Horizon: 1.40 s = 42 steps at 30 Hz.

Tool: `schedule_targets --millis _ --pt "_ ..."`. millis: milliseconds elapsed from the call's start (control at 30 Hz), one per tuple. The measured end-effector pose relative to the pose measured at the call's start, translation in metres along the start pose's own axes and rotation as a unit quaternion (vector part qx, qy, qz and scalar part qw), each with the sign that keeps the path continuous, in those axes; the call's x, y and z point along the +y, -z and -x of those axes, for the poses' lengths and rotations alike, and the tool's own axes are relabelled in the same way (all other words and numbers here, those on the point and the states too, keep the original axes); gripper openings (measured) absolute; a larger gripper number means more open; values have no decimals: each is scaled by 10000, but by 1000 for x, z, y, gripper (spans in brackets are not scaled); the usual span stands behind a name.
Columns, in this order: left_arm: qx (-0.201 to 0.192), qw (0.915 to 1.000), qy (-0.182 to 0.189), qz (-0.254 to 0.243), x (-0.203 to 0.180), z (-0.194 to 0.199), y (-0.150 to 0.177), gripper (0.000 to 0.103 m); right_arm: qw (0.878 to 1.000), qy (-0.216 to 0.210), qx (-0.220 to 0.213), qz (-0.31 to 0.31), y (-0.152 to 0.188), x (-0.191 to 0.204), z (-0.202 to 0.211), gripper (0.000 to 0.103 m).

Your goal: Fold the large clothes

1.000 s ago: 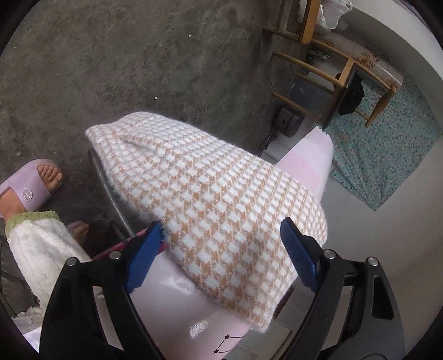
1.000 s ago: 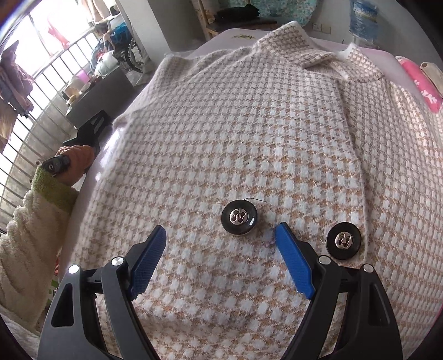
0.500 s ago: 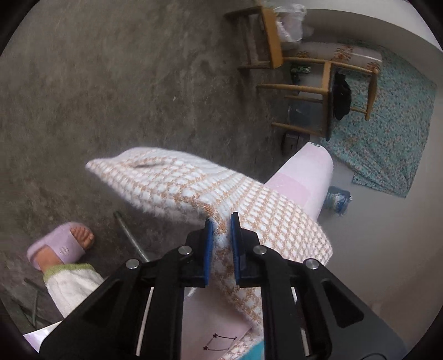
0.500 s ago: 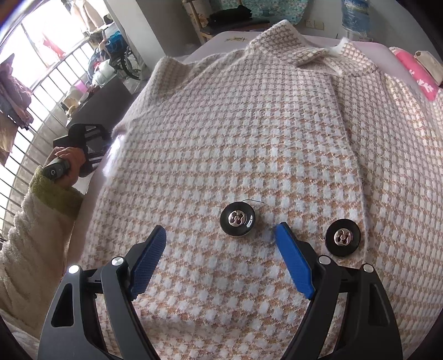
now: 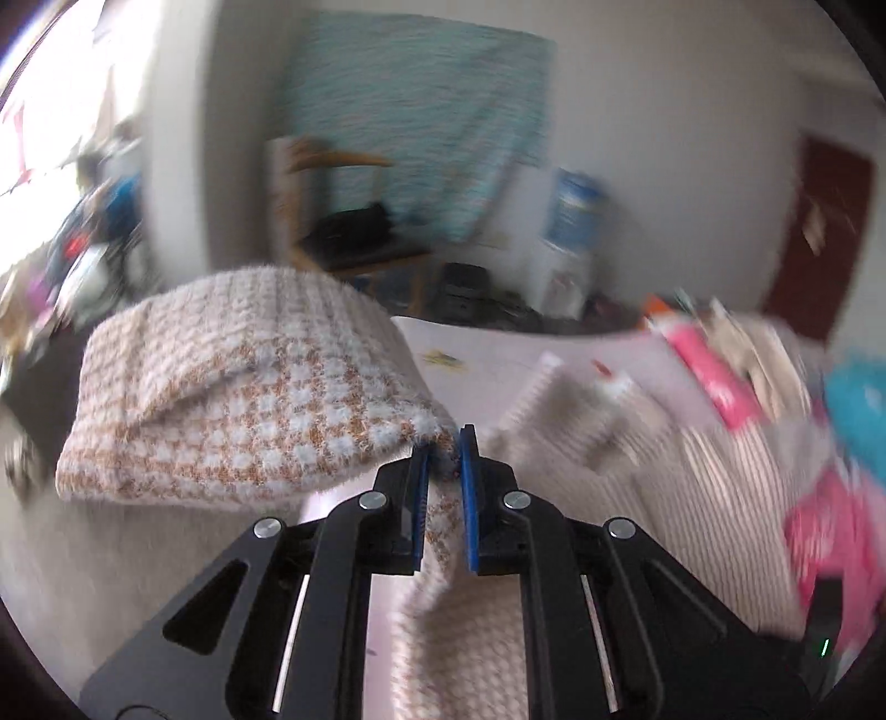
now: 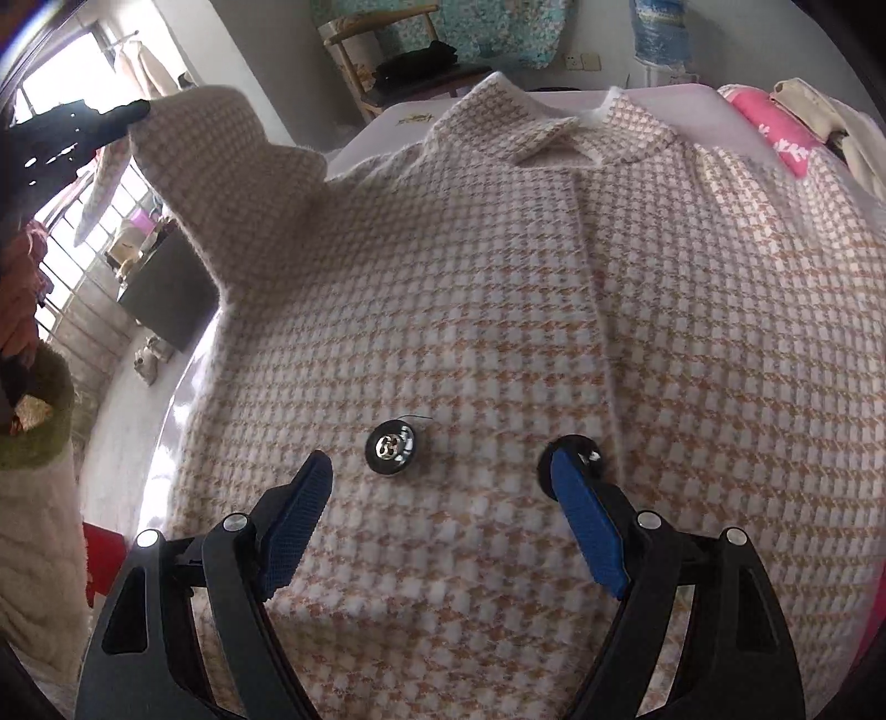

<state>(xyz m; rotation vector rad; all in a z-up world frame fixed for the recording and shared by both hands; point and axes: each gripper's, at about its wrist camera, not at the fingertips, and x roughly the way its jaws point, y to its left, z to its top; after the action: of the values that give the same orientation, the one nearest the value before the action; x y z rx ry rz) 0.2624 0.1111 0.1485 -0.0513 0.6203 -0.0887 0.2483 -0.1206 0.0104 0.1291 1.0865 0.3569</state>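
Note:
A tan-and-white houndstooth coat (image 6: 498, 310) lies front up on a pale pink table (image 6: 166, 443), collar at the far side. My left gripper (image 5: 443, 459) is shut on the coat's left sleeve (image 5: 249, 410) and holds it raised. In the right wrist view the lifted sleeve (image 6: 221, 166) hangs from that gripper (image 6: 72, 133) at the upper left. My right gripper (image 6: 437, 498) is open and empty, low over the coat's front, with one black button (image 6: 391, 446) between its fingers and another half hidden behind the right fingertip (image 6: 576, 493).
Pink and cream clothes (image 6: 786, 127) are piled at the table's far right. A wooden chair (image 6: 382, 50) and a water bottle (image 6: 659, 33) stand beyond the table. A barred window (image 6: 66, 243) is at the left.
My left gripper closed on the sleeve, lifted it from beside the table and swung it up towards the coat. My right gripper drifted slightly right over the buttons, still open.

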Motion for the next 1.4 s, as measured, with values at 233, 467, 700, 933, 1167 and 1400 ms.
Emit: schedule_targets --millis 233,467,700,933,1167,1400 --pt "1464 9845 765 -592 -73 -37 94 55 9990 116 -33 -433 12 -42 20 79" --pt "1784 9817 605 -265 -55 -21 149 76 9984 214 -50 -530 18 -64 33 79" --pt "2303 9722 -154 384 -23 -54 181 83 9973 701 133 166 2 -46 8 90" --pt "2071 9775 -114 388 -18 -53 185 93 9891 1207 435 717 -2 -40 -25 97" --pt "2064 9781 -268 8 -31 -57 189 95 9936 880 381 593 -4 -48 -26 97" --pt "1992 9794 -322 32 -33 -56 190 95 9877 940 877 890 -26 -37 -15 97"
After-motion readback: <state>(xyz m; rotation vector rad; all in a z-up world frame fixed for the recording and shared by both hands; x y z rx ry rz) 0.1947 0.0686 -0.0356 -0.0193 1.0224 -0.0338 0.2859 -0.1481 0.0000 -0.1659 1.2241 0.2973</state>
